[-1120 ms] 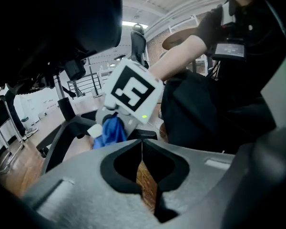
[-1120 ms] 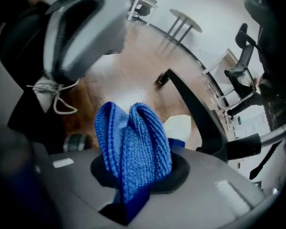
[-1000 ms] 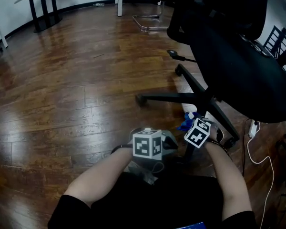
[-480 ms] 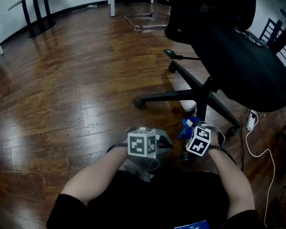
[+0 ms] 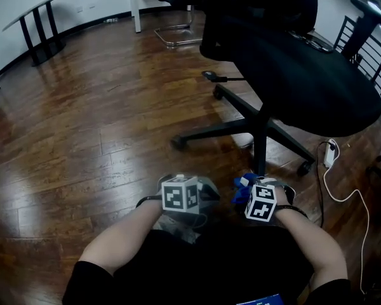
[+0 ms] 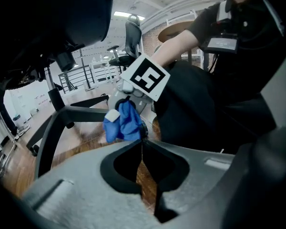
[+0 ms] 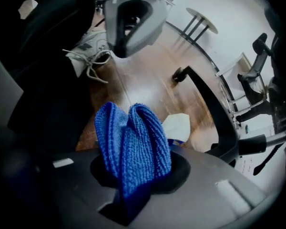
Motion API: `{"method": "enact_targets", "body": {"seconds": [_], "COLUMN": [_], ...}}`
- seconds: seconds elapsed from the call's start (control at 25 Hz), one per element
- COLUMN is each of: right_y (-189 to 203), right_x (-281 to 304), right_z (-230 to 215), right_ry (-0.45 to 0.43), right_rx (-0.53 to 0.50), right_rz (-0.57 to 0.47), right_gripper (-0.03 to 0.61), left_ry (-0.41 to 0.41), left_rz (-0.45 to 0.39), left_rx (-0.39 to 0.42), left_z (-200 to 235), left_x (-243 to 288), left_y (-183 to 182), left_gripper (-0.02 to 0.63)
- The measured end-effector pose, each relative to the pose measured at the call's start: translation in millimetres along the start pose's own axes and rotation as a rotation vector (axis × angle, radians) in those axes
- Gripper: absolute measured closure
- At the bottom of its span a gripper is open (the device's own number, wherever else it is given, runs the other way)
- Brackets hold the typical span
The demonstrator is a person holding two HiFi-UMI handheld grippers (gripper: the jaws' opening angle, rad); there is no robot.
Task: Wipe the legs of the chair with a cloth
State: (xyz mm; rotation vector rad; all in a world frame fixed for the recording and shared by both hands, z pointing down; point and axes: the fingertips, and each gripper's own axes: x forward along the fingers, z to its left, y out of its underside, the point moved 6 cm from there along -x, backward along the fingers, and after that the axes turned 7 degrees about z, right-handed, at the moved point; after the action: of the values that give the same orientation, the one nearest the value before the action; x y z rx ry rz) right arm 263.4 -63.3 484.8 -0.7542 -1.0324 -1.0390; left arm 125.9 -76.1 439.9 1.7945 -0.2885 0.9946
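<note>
The right tongs (image 7: pixel 133 185) are clamped on a bunched blue knitted cloth (image 7: pixel 133 142), held low over the dark wooden floor (image 5: pixel 82 126) just beside the near leg (image 5: pixel 260 154) of the black swivel office chair (image 5: pixel 305 75); whether cloth and leg touch I cannot tell. The left tongs (image 6: pixel 142 149) are closed with nothing between them, hovering just left of the right pair and pointing toward the cloth
</note>
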Motion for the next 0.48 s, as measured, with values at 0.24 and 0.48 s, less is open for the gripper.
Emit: {"method": "enact_targets", "body": {"seconds": [0.24, 0.48], "right_y": [3.2, 9.6], "right_x": [21.4, 31.7], "right_z": [-105.8, -157.2], "right_ry": [0.153, 0.279], "right_rx": [0.098, 0.158], "right_rz": [0.132, 0.184], "right_gripper": [0.489, 0.489], "left_ry": [0.003, 0.009], "left_rz": [-0.041, -0.076], "left_rx": [-0.039, -0.057], "left_z": [6.3, 11.2], "left_x": [3.3, 5.6], "left_y": [-2.3, 2.6], "left_gripper": [0.612, 0.612]}}
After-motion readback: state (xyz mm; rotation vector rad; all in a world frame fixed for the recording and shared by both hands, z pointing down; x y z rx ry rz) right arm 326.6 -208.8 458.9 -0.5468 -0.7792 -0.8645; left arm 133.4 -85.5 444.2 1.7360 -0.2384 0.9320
